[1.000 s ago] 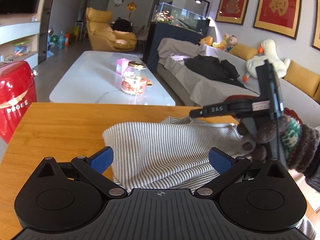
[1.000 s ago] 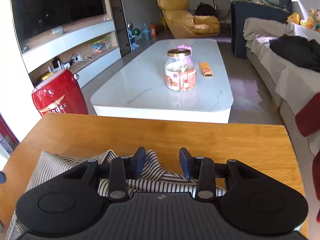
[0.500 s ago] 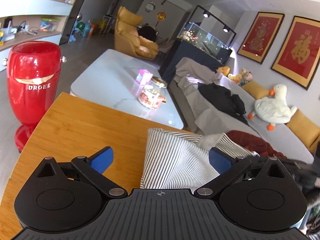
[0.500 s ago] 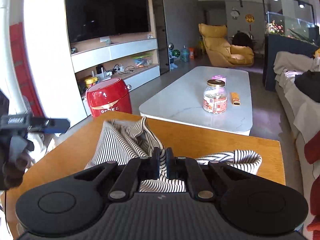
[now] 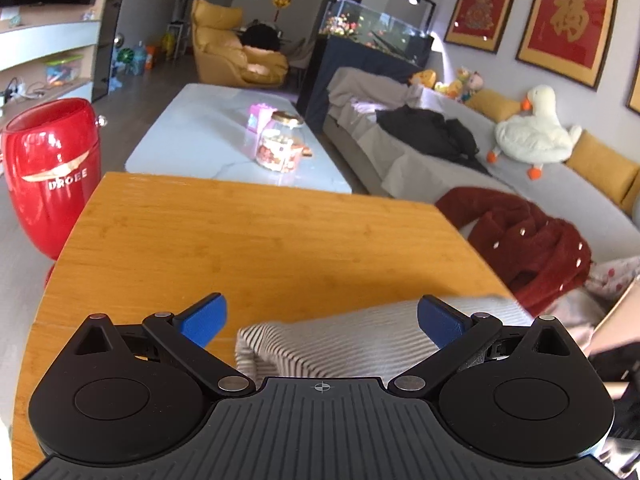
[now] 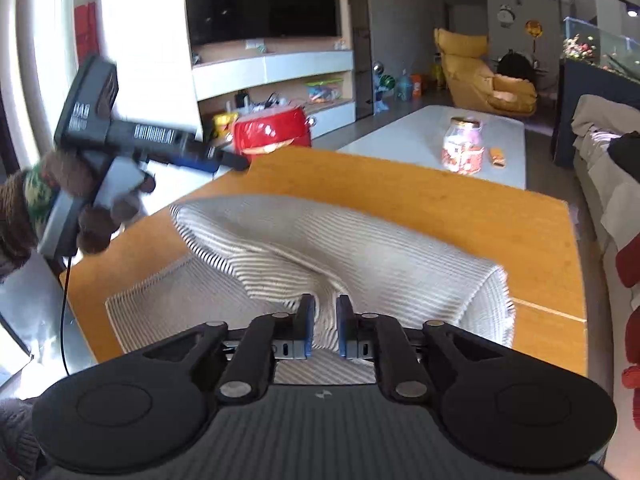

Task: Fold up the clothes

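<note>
A grey-and-white striped garment [image 6: 328,248] lies bunched on the wooden table [image 6: 500,208]. My right gripper [image 6: 322,320] is shut on a fold of the garment at its near edge, with cloth pinched between the blue pads. My left gripper [image 5: 320,320] is open and empty, its blue pads wide apart above the garment's near end [image 5: 352,340]. In the right wrist view the left gripper [image 6: 224,158] shows at the left, held above the table's left corner, apart from the cloth.
A red barrel-shaped appliance [image 5: 48,176] stands on the floor left of the table. A white coffee table [image 5: 236,136] with a jar [image 5: 280,146] is beyond. A grey sofa with a red garment [image 5: 528,240] is to the right.
My right gripper closed on the striped garment and pulled it toward the table's near side. My left gripper drew back to the left and away from the cloth, staying open.
</note>
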{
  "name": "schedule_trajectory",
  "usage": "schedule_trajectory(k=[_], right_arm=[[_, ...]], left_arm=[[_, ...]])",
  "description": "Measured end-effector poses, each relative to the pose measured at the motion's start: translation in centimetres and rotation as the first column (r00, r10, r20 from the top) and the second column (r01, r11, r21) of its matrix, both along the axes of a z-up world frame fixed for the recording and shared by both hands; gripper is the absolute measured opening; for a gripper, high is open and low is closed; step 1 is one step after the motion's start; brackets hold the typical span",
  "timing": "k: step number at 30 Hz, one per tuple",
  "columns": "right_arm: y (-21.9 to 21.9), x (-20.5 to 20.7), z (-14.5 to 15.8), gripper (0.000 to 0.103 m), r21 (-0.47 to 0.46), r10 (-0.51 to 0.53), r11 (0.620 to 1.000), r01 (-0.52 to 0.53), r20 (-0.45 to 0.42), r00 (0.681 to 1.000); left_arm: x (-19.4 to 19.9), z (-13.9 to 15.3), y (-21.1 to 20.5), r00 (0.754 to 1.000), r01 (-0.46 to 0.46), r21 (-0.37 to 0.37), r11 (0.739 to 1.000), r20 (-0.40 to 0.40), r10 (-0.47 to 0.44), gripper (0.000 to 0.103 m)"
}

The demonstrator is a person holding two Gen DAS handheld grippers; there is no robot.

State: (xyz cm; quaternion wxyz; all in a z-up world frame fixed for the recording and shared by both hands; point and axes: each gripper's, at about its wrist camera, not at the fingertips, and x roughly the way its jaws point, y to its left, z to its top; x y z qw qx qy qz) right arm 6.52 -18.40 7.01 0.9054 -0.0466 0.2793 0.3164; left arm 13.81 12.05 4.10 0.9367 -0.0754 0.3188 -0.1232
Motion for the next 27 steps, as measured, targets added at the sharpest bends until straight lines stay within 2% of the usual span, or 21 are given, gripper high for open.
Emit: schedule_trajectory(k=[1,2,3,5,6,8,10,11,13,14,15,16,18,21,25,27], right_arm=[[-0.8,0.1,0.7,0.037,0.019,-0.034,0.999,0.034,0.016,0.999],[-1.7,0.6,1.2,0.054,0.036,-0.079,0.996,0.078,0.021,0.997],[-2.6,1.2,1.4,0.063,0.052,-0.129,0.99,0.128,0.017,0.991],[-4.3,2.5,1.1,0.065,0.074,-0.208,0.975,0.209,-0.029,0.978],[-4.8,3.2,0.5,0.065,0.082,-0.227,0.969,0.232,-0.068,0.972],[-5.5,4.2,-1.1,0.065,0.098,-0.244,0.961,0.26,-0.146,0.959],[-5.5,5.0,-2.8,0.065,0.109,-0.247,0.956,0.273,-0.204,0.947],[-5.3,5.3,-3.5,0.065,0.115,-0.245,0.955,0.275,-0.219,0.944],[-4.9,5.8,-4.8,0.065,0.126,-0.241,0.952,0.278,-0.248,0.938],[-4.5,6.0,-5.3,0.065,0.129,-0.237,0.953,0.275,-0.254,0.938],[-4.2,6.2,-5.6,0.063,0.123,-0.235,0.955,0.272,-0.253,0.939],[-3.7,6.6,-5.8,0.06,0.105,-0.235,0.958,0.266,-0.241,0.942],[-2.4,7.2,-5.8,0.041,0.079,-0.226,0.966,0.246,-0.2,0.953],[-1.3,9.2,-5.4,0.026,0.078,-0.234,0.965,0.25,-0.175,0.956],[0.0,12.4,-3.9,0.02,0.084,-0.257,0.959,0.269,-0.128,0.958],[-0.3,12.6,-2.3,0.02,0.127,-0.238,0.959,0.253,-0.118,0.964]], left_arm=[[-0.1,-0.8,-0.1,1.0,0.008,0.047,0.999,-0.015,-0.008,0.103],[-0.3,-1.5,-0.1,0.999,0.017,0.083,0.996,-0.03,-0.015,0.103],[-0.6,-2.0,0.0,0.999,0.024,0.096,0.995,-0.046,-0.019,0.103],[-1.2,-2.6,0.4,0.997,0.032,0.082,0.996,-0.079,-0.026,0.103],[-1.7,-2.5,0.7,0.996,0.038,0.043,0.998,-0.084,-0.034,0.103],[-2.3,-2.1,1.5,0.992,0.064,-0.092,0.994,-0.099,-0.073,0.103],[-2.3,-2.3,2.2,0.983,0.07,-0.266,0.962,-0.143,-0.111,0.103],[-2.0,-2.7,2.2,0.977,0.064,-0.316,0.946,-0.171,-0.123,0.103],[-1.4,-3.6,2.0,0.969,0.051,-0.363,0.93,-0.207,-0.134,0.103],[-1.0,-4.1,1.8,0.969,0.044,-0.359,0.932,-0.211,-0.127,0.103],[-0.6,-4.6,1.6,0.969,0.036,-0.355,0.934,-0.216,-0.12,0.099],[-0.1,-5.1,1.5,0.968,0.031,-0.353,0.935,-0.223,-0.116,0.089],[1.2,-6.0,1.2,0.966,0.028,-0.35,0.936,-0.231,-0.115,0.071],[3.3,-6.2,0.7,0.975,0.033,-0.332,0.943,-0.198,-0.104,0.063],[6.2,-4.9,0.7,0.988,0.031,-0.298,0.954,-0.136,-0.074,0.046],[6.5,-3.3,1.4,0.991,0.029,-0.31,0.95,-0.113,-0.067,0.045]])
